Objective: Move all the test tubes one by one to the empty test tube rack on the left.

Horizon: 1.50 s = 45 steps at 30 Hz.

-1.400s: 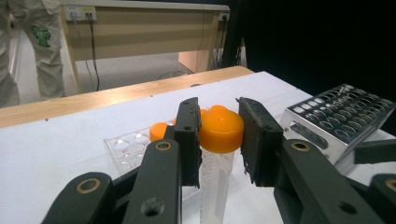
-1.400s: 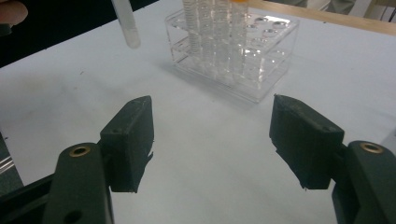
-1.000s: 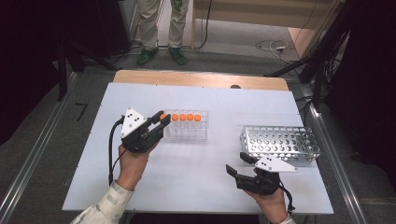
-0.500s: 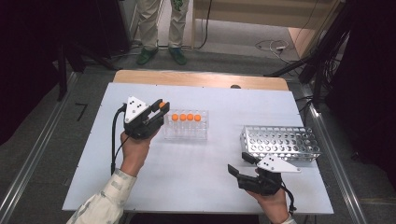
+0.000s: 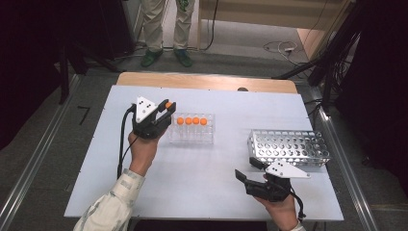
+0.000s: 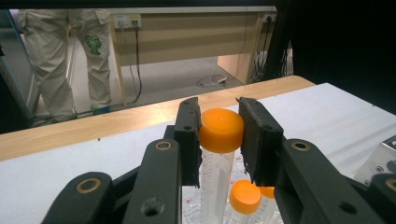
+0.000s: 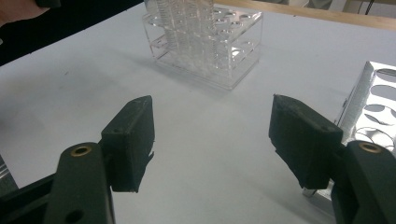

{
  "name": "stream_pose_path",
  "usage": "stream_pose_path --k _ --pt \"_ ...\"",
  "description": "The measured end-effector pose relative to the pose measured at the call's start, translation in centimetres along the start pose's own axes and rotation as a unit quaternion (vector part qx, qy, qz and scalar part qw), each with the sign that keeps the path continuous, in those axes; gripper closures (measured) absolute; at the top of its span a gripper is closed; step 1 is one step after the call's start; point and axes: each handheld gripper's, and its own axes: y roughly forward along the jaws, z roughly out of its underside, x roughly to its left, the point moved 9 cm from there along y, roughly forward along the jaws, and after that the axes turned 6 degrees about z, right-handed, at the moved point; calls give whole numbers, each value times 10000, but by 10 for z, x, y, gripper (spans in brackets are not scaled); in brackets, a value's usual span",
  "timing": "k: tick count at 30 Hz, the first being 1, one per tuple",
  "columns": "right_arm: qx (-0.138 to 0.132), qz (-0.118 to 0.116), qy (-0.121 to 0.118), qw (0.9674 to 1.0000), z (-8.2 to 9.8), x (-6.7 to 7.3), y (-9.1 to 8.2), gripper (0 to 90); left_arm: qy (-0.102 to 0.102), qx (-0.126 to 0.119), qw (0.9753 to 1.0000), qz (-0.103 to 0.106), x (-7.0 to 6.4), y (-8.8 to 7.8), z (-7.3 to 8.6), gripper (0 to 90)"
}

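Orange-capped clear tube [image 6: 221,140], clamped upright in our left gripper [image 6: 219,133].
Our right gripper [image 7: 212,135] rests low, jaws apart, rack [image 7: 205,32] ahead.

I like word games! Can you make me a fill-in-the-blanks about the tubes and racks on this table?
1. The left gripper is shut on a tube with an ____ cap.
2. The clear rack has ____ capped tubes standing in it.
3. The right gripper has its jaws ____.
4. The rack beside the right gripper is made of ____.

Missing words: orange; four; open; metal
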Motion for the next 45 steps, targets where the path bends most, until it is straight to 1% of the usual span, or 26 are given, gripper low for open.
stream_pose_path --k 3,7,11,15,21,26,32,34,37,45 --pt "12 11 27 10000 0 0 0 298 2 -4 10000 21 0 2 2 702" --pt "-4 3 3 10000 0 0 0 298 10 14 10000 3 0 4 6 702" --pt "3 13 17 10000 0 0 0 298 12 65 10000 -5 0 7 11 702" --pt "4 16 15 10000 0 -1 0 298 70 136 9999 -10 -1 9 16 701" --pt "5 25 -4 10000 1 -1 0 298 110 165 9998 -32 -2 10 23 701" --pt "22 29 0 10000 1 0 1 299 58 219 9997 -47 -1 11 31 699" --pt "33 27 -2 10000 1 0 1 299 21 214 9997 -63 0 11 32 684" --pt "29 27 -2 10000 1 0 1 299 -10 201 9998 -71 0 11 32 641" --pt "29 28 1 10000 1 0 1 299 -24 195 9998 -49 0 9 31 636" --pt "36 48 17 10000 2 -1 1 299 -170 117 9997 94 -3 3 31 599"
